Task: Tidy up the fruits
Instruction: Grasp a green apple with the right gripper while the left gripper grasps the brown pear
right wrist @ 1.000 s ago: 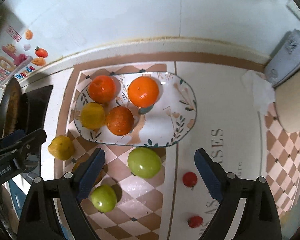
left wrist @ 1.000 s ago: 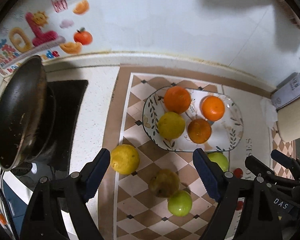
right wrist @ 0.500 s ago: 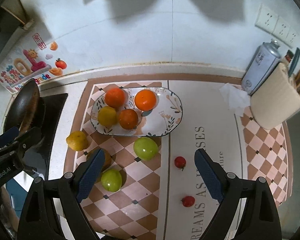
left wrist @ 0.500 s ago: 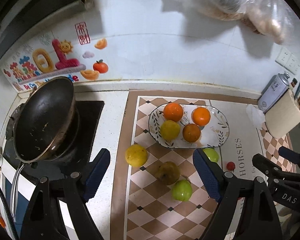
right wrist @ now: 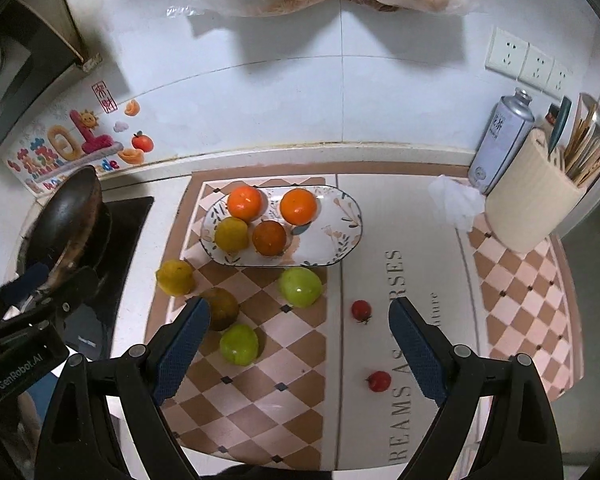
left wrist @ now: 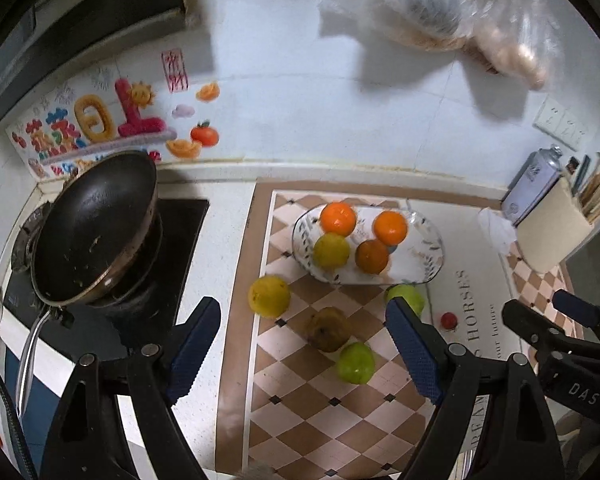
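White wall tiles stand behind our kitchen desk (right wrist: 400, 216), and a checked mat (right wrist: 292, 344) lies on it. We hold one tool in each hand, and both look down at the fruit from above.

Our left tool (left wrist: 302, 344) has nothing between its fingers, and they are opening wider. Our right tool (right wrist: 300, 344) is wide open and holds nothing too.

On the mat sits a flowery plate (right wrist: 340, 220). Four fruits lie on its nine o'clock half: two oranges (right wrist: 245, 202) at the back, a yellow fruit (right wrist: 231, 234) and a darker orange (right wrist: 269, 237) in front. The three o'clock half of the plate is bare.

Other fruits wait on the mat, off the plate. A big green fruit (right wrist: 301, 286) sits just beside the plate at its six o'clock. A yellow lemon (right wrist: 175, 277) sits at the plate's seven o'clock. A brown fruit (right wrist: 222, 308) and a small green fruit (right wrist: 239, 345) lie side by side below that. Two little red tomatoes (right wrist: 361, 310) lie apart at the plate's five o'clock side.

We think we are between picks, choosing the next fruit. Next, one tool should come down over a loose fruit, maybe the big green one, close gently on it, and carry it to the bare part of the plate. Round fruit can roll, so we should grip it in the middle.
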Demonstrator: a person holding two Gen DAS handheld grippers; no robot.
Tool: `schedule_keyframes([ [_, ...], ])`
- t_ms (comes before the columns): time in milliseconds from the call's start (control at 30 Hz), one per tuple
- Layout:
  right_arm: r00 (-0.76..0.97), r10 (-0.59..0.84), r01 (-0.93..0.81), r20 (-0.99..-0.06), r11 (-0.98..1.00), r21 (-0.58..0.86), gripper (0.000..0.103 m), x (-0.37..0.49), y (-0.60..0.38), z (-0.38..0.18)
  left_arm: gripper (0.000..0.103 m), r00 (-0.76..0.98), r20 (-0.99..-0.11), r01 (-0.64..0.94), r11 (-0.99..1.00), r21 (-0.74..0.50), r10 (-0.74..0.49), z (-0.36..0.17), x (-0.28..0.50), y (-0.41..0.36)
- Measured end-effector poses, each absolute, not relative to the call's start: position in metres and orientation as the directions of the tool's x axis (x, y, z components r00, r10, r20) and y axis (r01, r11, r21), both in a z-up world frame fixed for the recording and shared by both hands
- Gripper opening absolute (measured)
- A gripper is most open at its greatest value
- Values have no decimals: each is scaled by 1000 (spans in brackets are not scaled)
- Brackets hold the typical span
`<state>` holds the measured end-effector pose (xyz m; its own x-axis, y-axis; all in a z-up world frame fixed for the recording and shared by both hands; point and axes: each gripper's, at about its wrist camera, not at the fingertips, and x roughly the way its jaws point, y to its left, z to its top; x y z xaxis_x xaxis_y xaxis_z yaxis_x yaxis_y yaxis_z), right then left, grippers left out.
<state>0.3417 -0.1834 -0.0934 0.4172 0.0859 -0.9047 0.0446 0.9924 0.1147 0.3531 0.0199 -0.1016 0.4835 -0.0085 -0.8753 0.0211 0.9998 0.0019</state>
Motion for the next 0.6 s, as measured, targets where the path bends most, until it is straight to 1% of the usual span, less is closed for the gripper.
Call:
schedule_keyframes([
  [67,404,105,38,-909,991,132,93,347,-184,-105,103,450,-893,7,1000,12,8,-116,361,24],
  [167,341,147,52,-929,983,174,93,362,-190,-141,103,417,-909,-15,1000,21,25,-138,370,29],
  [367,210,206,124,-956,964,235,93,397,-199,-230,103,282,-959,-43,999,24,35,-190,393,32],
  [467,162,232,160,-959,953,257,93,416,-202,-274,103,213,-977,-57,998,6,18,-212,404,31],
  [600,114,257,178,-960,945,274,92,440,-198,-319,103,132,-991,-80,997,-19,-9,-238,417,29],
])
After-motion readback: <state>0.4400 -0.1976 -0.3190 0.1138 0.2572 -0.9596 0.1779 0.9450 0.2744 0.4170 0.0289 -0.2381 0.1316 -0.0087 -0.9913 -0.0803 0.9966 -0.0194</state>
